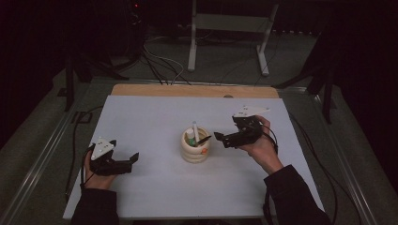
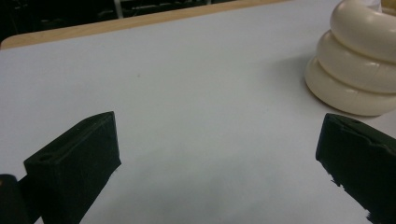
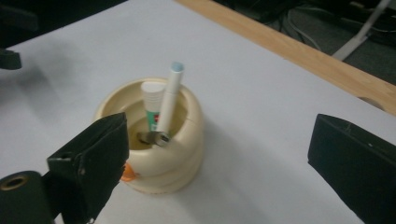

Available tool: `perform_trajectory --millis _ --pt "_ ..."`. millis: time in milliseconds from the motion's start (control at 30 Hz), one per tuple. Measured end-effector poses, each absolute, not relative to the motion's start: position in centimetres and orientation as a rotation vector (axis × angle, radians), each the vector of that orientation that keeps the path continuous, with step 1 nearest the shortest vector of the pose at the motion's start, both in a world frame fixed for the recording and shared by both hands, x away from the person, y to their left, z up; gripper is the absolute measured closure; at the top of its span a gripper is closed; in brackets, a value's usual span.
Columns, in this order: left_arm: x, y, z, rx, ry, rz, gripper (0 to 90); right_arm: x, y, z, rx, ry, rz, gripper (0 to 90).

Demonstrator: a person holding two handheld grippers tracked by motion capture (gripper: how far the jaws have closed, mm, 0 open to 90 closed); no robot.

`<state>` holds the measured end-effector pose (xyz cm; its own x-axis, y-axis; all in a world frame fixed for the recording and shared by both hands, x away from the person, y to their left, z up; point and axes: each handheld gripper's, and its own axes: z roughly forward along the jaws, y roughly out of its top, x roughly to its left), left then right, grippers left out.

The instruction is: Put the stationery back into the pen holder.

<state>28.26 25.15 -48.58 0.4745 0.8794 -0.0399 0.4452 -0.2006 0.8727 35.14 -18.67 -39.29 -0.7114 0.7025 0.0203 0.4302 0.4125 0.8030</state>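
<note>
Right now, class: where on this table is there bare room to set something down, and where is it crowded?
Bare white sheet lies between the wooden far edge and the cream holder, and along the near edge between the two hands. It is crowded at the middle, where the open right gripper sits close beside the holder; the left gripper takes the left side.

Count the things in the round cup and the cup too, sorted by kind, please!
Cream ringed cup: 1
White pen with a blue tip: 1
White-capped tube with a green label: 1
Small metal piece in the cup, too unclear to name: 1
Total: 4
</note>
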Motion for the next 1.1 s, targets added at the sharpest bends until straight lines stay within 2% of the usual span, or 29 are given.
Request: perform_trajectory --millis 400,833,1100 --pt "27.8 26.5 -47.7 1.736 1.143 0.641 0.1 32.3 -23.8 -42.0 1.053 2.169 1.225 2.4" --pt "27.4 26.8 -47.2 1.682 1.117 0.66 0.1 29.7 -29.1 -46.9 1.196 2.047 1.28 1.2" --pt "27.0 26.9 -46.9 1.646 1.102 0.678 0.1 28.9 -30.2 -47.0 1.193 1.962 1.315 0.1"
